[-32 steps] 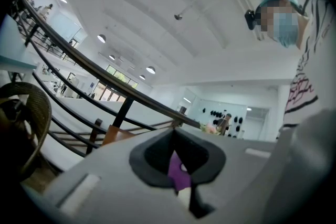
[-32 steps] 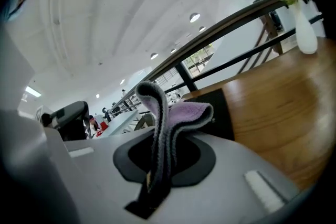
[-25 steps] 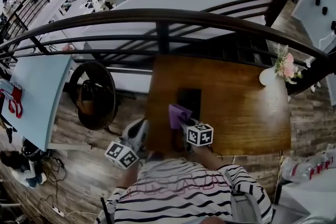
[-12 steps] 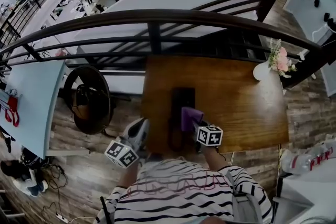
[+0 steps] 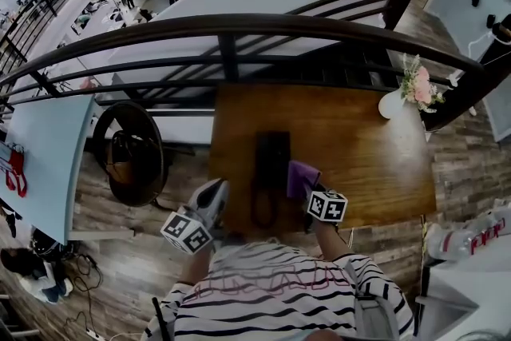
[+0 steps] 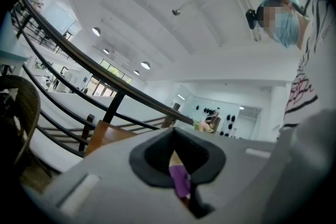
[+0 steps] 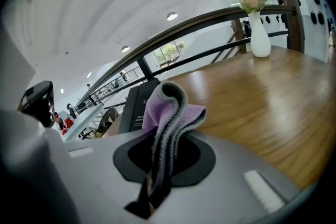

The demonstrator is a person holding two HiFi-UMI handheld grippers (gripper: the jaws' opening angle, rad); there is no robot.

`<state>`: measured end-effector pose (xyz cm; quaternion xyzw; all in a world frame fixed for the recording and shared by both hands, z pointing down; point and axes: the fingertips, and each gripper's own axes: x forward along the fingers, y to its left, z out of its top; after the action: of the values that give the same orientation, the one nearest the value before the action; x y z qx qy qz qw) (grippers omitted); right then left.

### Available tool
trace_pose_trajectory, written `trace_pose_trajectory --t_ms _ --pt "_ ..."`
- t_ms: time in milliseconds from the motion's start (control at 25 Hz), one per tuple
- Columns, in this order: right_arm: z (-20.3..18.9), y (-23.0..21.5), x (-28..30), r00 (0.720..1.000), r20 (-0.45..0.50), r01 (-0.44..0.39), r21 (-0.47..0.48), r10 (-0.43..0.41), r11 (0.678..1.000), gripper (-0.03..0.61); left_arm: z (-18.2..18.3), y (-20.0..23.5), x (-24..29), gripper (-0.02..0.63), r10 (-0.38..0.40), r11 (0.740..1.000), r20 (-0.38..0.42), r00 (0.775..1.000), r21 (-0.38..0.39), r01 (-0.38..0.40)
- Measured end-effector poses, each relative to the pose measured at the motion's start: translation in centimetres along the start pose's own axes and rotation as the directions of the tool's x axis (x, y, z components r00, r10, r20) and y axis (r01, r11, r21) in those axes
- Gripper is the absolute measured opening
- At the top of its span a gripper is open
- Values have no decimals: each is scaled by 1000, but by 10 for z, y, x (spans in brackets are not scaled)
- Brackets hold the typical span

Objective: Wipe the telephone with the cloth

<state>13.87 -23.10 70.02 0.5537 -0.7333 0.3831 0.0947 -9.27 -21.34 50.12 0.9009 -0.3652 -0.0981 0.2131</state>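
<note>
The right tongs (image 5: 307, 189) are clamped on the purple cloth (image 5: 301, 176), which sits just beside the right flank of the telephone (image 5: 271, 160). The telephone lies on the wooden counter (image 5: 359, 148), its long axis running twelve to six o'clock. From the right tongs it is at about ten o'clock, so the wipe likely calls for a short leftward sweep. The left tongs (image 5: 214, 192) are drawn together, empty, near the counter's edge at the telephone's eight o'clock.
</note>
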Motion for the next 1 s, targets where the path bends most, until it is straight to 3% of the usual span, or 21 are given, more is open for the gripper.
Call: trace_pose_trajectory --t_ms 240,440,1000 --pt "6 13 -7 998 25 -54 9 54 998 34 -5 -5 1 2 -1 1000 6 1000 4 1" --pt "33 39 -23 987 96 -129 10 128 992 34 2 -4 0 2 11 1000 25 1000 4 -11" --pt "94 114 -98 904 260 -324 -98 339 941 34 5 -24 -2 2 -12 1000 53 999 12 11"
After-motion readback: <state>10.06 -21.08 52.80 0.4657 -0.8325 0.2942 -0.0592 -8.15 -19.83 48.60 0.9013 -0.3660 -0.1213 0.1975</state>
